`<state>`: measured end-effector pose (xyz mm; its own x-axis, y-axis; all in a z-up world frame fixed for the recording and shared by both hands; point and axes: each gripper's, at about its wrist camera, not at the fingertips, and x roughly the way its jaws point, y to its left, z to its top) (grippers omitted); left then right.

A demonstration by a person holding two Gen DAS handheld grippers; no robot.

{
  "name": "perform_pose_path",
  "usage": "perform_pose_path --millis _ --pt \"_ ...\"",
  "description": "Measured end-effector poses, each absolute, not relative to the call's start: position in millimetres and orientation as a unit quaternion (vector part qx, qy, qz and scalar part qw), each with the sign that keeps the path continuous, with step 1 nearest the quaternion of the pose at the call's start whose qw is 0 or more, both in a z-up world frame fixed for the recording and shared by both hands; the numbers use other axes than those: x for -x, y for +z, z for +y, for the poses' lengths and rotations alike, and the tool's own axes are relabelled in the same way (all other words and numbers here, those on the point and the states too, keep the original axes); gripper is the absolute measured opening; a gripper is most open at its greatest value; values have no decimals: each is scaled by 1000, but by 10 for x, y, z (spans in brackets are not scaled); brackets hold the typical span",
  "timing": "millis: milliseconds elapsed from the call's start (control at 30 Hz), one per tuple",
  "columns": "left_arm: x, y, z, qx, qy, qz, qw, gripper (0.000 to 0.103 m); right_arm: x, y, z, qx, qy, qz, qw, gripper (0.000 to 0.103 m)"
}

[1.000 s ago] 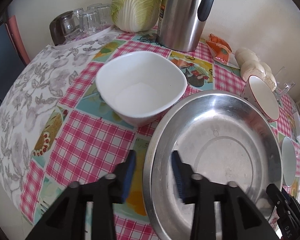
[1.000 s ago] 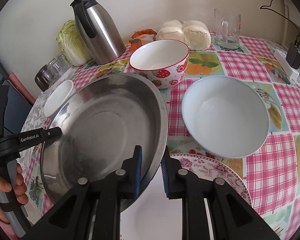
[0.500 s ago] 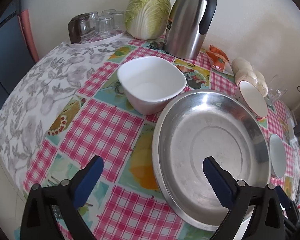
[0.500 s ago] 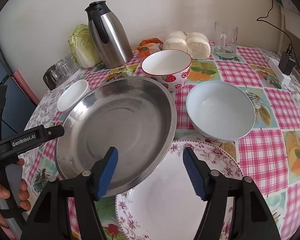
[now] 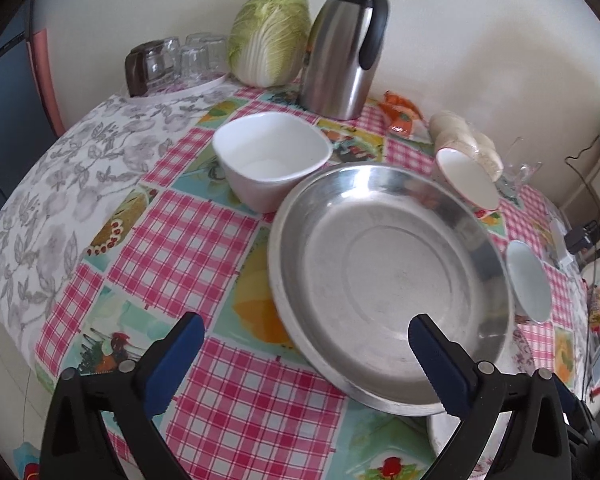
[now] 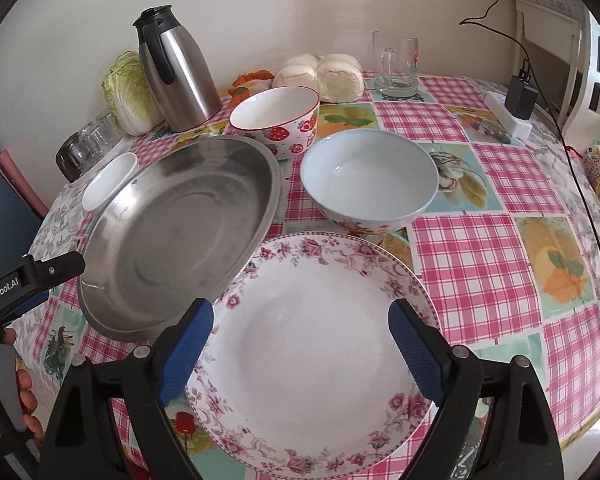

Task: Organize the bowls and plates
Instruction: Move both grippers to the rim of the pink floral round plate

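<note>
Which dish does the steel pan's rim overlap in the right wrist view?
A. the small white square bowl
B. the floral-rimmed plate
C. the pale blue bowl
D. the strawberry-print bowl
B: the steel pan sits tilted with its near right edge lying over the rim of the floral-rimmed plate, while the bowls stand apart from it or merely beside it.

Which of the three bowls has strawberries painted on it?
The strawberry bowl, red-rimmed, nearest the steel jug. The square bowl is plain white, and the pale blue bowl shows flowers low down.
</note>
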<state>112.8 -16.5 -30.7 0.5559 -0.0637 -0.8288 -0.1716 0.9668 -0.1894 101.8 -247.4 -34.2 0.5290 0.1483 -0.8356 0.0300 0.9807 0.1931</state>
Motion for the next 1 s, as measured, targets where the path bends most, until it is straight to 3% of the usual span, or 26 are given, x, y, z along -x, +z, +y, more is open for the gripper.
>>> perform_pose_path --millis 167,533,1000 --pt "-1065 -213 -336 112 -1 463 879 103 -956 -337 -2671 -113 5 478 871 100" --pt "-927 -80 -770 87 -59 470 876 103 -881 -417 -3110 -136 -52 488 860 100" --pt "-825 -365 -1373 65 -115 555 821 101 -866 -681 -3246 -145 -50 540 827 100"
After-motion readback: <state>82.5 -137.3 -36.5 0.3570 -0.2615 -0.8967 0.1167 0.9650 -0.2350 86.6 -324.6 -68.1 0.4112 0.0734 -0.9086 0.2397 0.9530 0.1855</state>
